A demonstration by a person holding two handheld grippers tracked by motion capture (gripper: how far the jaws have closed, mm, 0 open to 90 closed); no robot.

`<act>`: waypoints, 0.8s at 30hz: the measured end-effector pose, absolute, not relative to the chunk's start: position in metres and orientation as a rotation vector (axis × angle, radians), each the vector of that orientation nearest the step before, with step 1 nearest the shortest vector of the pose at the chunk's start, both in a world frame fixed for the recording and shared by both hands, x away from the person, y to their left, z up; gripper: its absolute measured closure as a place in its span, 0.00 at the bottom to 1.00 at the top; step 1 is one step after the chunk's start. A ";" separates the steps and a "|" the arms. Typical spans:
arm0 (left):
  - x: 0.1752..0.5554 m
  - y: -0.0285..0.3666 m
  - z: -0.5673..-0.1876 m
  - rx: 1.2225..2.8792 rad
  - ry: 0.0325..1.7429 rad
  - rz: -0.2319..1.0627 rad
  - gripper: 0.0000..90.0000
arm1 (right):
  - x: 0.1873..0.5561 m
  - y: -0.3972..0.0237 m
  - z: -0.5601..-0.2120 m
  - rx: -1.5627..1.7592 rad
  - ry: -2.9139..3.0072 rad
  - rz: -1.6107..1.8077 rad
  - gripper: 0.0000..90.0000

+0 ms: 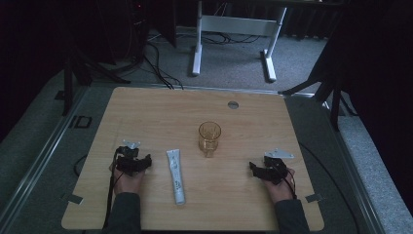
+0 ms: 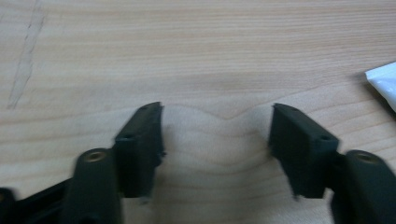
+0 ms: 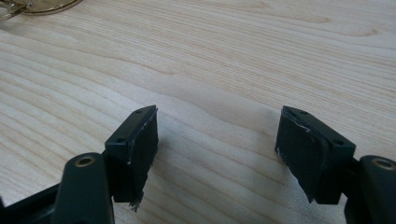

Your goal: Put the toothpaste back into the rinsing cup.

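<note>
The white, flat-ended plastic squeeze tube (image 1: 176,176) lies lengthwise on the pale wood-grain worktop (image 1: 146,112), its crimped wide end toward 12 o'clock and its narrower cap end toward 6 o'clock, slightly slanted. A strip of dark printing runs along its face, but it is too small and dim to read, so no brand can be made out. In the left gripper view a white corner of the tube (image 2: 384,84) shows at the 3 o'clock edge, apart from the jaws. The left tongs (image 1: 141,161) rest just beside the tube at its 9 o'clock side, not touching it; their black jaws stand wide apart with bare wood between them, so they are released. The right tongs (image 1: 254,168) sit well apart from the tube at its 3 o'clock side, likewise spread and gripping nothing. A clear amber-tinted drinking glass (image 1: 210,138) stands upright at about 1 o'clock from the tube, near it; its rim (image 3: 37,5) appears at the 11 o'clock corner of the right gripper view. A small round grey metal grommet (image 1: 233,104) sits in the worktop toward its far edge.
</note>
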State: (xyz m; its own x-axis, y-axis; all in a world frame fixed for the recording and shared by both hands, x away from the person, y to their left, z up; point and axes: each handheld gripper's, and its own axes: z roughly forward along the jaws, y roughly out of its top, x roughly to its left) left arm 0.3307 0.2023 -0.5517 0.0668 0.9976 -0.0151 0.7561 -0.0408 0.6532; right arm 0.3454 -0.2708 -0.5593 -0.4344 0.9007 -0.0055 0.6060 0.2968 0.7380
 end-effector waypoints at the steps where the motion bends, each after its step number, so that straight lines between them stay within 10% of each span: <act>1: 0.329 0.201 -0.550 1.841 1.739 0.629 0.43 | 0.345 -0.271 -0.559 1.346 2.149 0.942 0.33; 24: 0.314 0.175 -0.519 1.828 1.666 0.619 0.43 | 0.345 -0.271 -0.559 1.344 2.149 0.942 0.33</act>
State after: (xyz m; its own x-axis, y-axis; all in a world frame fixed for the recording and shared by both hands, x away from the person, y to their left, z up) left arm 0.3140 0.1755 -0.5185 0.1107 0.9928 -0.0461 0.7221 -0.0485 0.6900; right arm 0.3454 -0.2709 -0.5593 -0.4353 0.9003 -0.0064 0.6052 0.2979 0.7382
